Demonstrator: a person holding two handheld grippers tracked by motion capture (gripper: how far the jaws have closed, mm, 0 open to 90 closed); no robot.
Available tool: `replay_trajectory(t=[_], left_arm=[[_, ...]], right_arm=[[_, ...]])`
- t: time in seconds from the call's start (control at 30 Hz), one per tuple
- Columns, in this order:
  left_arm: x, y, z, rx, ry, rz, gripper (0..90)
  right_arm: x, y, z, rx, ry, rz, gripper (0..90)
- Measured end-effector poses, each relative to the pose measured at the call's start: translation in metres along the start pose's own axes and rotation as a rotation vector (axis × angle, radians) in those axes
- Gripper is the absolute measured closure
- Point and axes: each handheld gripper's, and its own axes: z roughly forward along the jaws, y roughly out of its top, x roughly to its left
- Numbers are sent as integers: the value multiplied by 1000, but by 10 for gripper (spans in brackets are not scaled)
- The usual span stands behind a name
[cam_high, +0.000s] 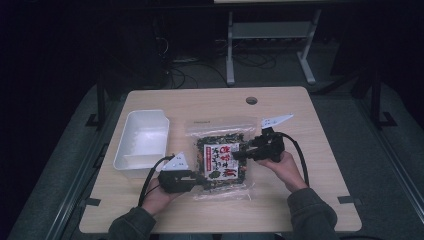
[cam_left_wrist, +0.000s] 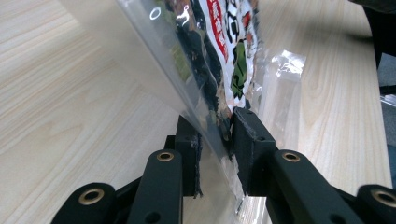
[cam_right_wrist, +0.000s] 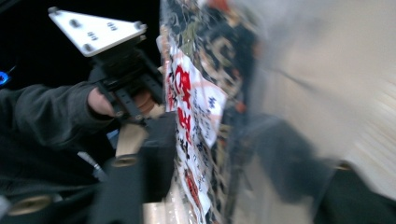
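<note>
Dim room, pale wood table (cam_high: 300, 200) in front of you. White bin (cam_high: 142, 137) at left. Snack bag (cam_high: 222, 157) at centre, between both grippers. Your left gripper (cam_high: 202, 181), forearm low, jaws level, is clamped on the bag's near-left corner. Right gripper (cam_high: 239, 151) straddles the right edge, can't tell if it's pinching.

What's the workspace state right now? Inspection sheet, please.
Surface: light wood table, round hole near far edge.
Job's things: clear snack bag with red-and-white label, lying mid-table; white bin to its left, looks empty.
Clutter: nothing seen.
Grippers: left gripper shut on the bag's near-left corner; right gripper has one jaw on each side of the bag's right edge, contact unclear from blur.
Cables: one black cable trails from each gripper.
Surroundings: dark room, grey floor, metal frame legs beyond the table.
</note>
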Motion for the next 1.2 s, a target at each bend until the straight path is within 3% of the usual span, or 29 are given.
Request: replay_trajectory(t=[0.07, 0.1, 0.17, 0.3, 0.47, 0.6, 0.7, 0.83, 0.9, 0.97, 1.2], left_arm=[[0, 0, -1, -1, 1, 1, 724], [-1, 0, -2, -1, 3, 5, 723], [-1, 0, -2, -1, 5, 7, 711], [0, -1, -6, -10, 21, 3, 665], [-2, -3, -11, 4, 64, 22, 609], [-5, -5, -17, -1, 103, 24, 556], [-7, -6, -21, 6, 124, 31, 543], [-12, -7, -25, 11, 144, 43, 499], [-14, -9, -27, 17, 153, 51, 465], [-17, -12, -30, 28, 162, 60, 448], [-24, -21, -38, 67, 172, 103, 401]], right_arm=[[2, 0, 0, -1, 18, -25, 590], [5, 1, 1, 9, 28, -54, 674], [9, 1, 0, 10, 39, -82, 703], [15, 2, -3, -5, 65, -87, 739], [24, 5, -6, -18, 38, -98, 744], [36, 8, -18, -46, -53, -88, 746], [39, 9, -22, -67, -91, -78, 746], [49, 13, -26, -100, -201, -64, 747], [55, 16, -24, -120, -276, -59, 747], [57, 18, -21, -141, -321, -47, 746], [63, 29, -9, -190, -415, -30, 747]])
